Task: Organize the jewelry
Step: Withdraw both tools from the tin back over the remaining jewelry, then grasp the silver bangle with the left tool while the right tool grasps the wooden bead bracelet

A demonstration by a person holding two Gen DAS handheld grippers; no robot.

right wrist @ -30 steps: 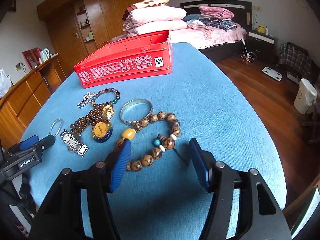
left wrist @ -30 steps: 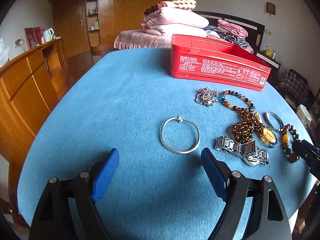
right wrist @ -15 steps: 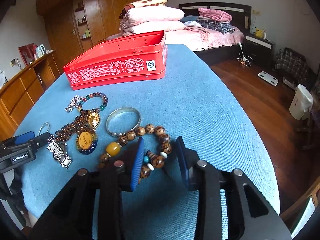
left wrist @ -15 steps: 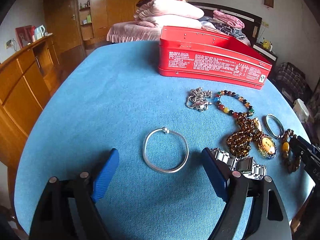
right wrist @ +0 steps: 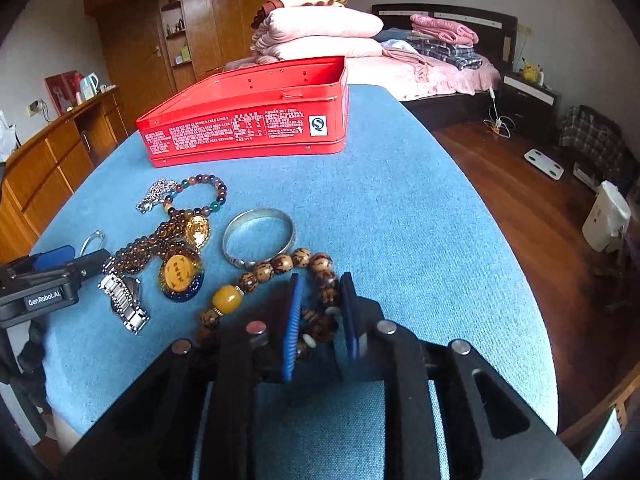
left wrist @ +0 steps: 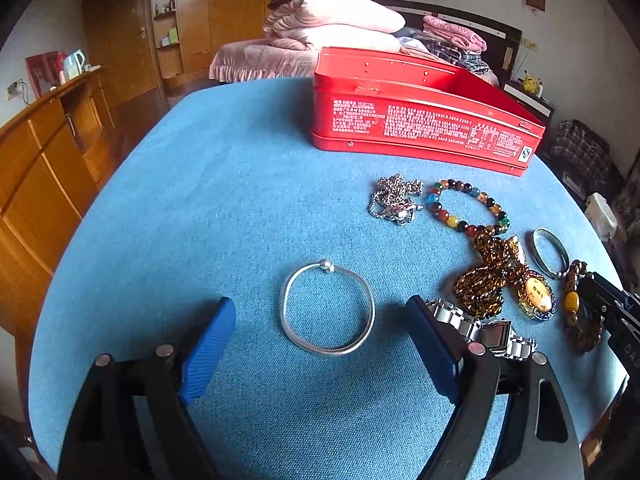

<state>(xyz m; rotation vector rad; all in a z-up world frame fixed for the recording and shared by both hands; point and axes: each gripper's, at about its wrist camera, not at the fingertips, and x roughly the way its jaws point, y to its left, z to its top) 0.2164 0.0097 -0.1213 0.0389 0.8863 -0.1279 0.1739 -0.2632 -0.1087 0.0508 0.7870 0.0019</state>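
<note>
My left gripper (left wrist: 320,312) is open low over the blue table, its blue pads on either side of a thin silver bangle (left wrist: 328,312) without touching it. The jaws of my right gripper (right wrist: 320,292) are closing, and the near loop of a brown wooden bead bracelet (right wrist: 280,264) with a yellow bead is pinched between the pads. Behind it lies a wide silver bangle (right wrist: 260,236). A steel watch (left wrist: 492,336), an amber bead necklace with pendants (left wrist: 492,276), a coloured bead bracelet (left wrist: 464,208) and a silver chain (left wrist: 394,200) lie together. An open red tin (left wrist: 420,120) stands at the back.
The blue cloth table (left wrist: 200,200) has bare room on its left half and its rounded edge drops off close on the right (right wrist: 500,240). A wooden sideboard (left wrist: 40,160) runs along the left. A bed with folded blankets (right wrist: 320,36) stands behind the table.
The right jaws have come together from wide apart onto the wooden bead bracelet. My left gripper has shifted a little, so the thin silver bangle now lies centred between its open pads.
</note>
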